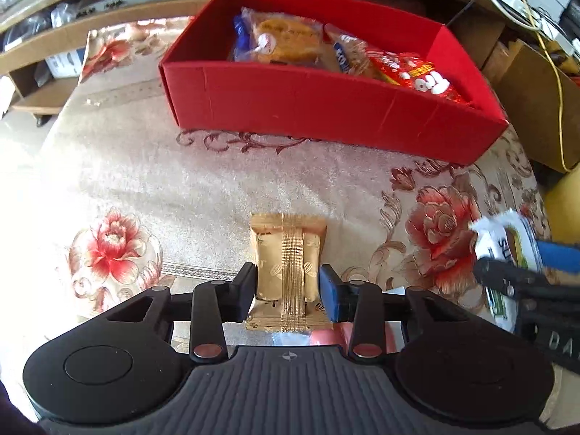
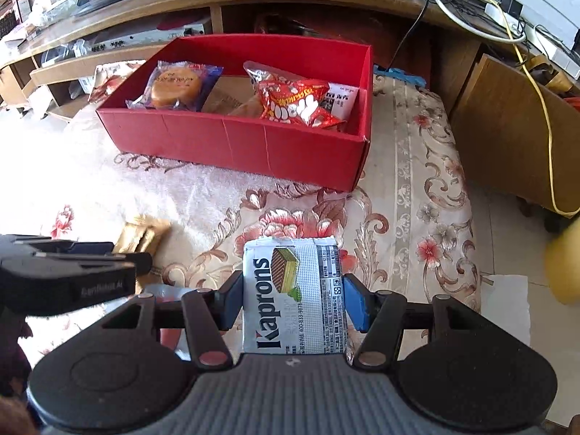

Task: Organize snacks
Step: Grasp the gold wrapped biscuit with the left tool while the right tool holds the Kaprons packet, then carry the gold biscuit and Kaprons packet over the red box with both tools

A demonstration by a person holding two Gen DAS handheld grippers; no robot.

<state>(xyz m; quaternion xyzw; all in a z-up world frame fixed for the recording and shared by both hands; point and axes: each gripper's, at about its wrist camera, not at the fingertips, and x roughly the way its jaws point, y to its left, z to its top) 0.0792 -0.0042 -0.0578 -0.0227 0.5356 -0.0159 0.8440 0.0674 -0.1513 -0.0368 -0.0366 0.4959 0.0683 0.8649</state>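
My left gripper (image 1: 288, 284) is shut on a small gold snack packet (image 1: 288, 253), both pads pressed against its sides just above the flowered cloth. My right gripper (image 2: 291, 297) is shut on a white wafer packet (image 2: 293, 297) printed with dark letters, held off the cloth. In the left wrist view that wafer packet (image 1: 507, 243) shows at the right edge. The gold packet (image 2: 143, 235) appears at the left in the right wrist view, beside the left gripper's body. A red box (image 1: 326, 108) stands ahead of both, holding a round cake in clear wrap (image 2: 175, 87) and a red snack bag (image 2: 297, 101).
The flowered cloth (image 1: 181, 188) covers a low table whose right edge drops to a tiled floor (image 2: 507, 224). A wooden shelf unit (image 2: 290, 0) with cables and a yellow cord (image 2: 540, 108) runs behind the box. A pink item (image 1: 326, 337) lies under the left gripper.
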